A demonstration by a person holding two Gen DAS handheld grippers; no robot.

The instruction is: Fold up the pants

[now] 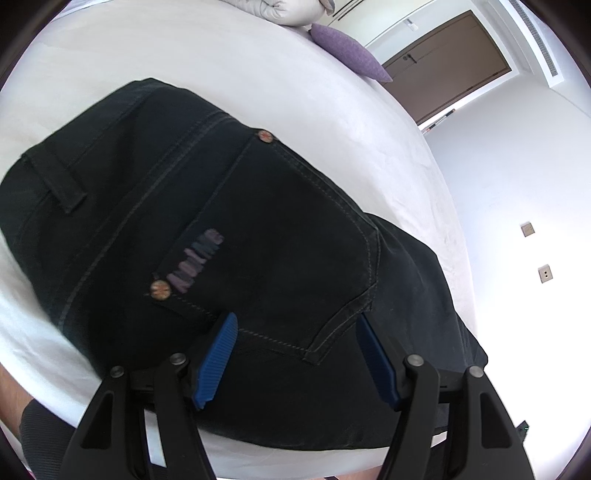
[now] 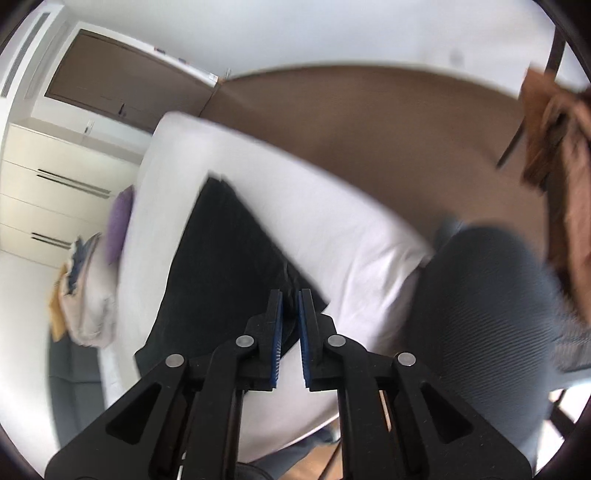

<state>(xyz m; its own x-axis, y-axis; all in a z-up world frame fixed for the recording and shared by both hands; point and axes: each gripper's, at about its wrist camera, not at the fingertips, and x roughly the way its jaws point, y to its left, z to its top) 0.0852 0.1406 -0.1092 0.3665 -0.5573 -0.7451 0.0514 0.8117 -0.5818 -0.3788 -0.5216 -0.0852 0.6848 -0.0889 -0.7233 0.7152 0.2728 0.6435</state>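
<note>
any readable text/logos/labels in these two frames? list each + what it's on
Purple-grey lettering on the back pocket of the black pants: blurred and turned sideways, not readable.
Copper rivets on that pocket: markings too small to read.
Right wrist view: no text visible.

White bed, purple pillow, brown door.

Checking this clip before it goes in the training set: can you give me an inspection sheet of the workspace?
Surface: white bed, sheet slightly wrinkled.
Job's things: dark pants lying on the bed, back pocket up.
Clutter: purple cushion and white bedding at the far end.
Grippers: left gripper open above the pants; right gripper nearly shut, a narrow gap, nothing visibly between the pads.
Cables: nothing seen.
Surroundings: brown door, wall sockets, drawers, grey chair.
</note>
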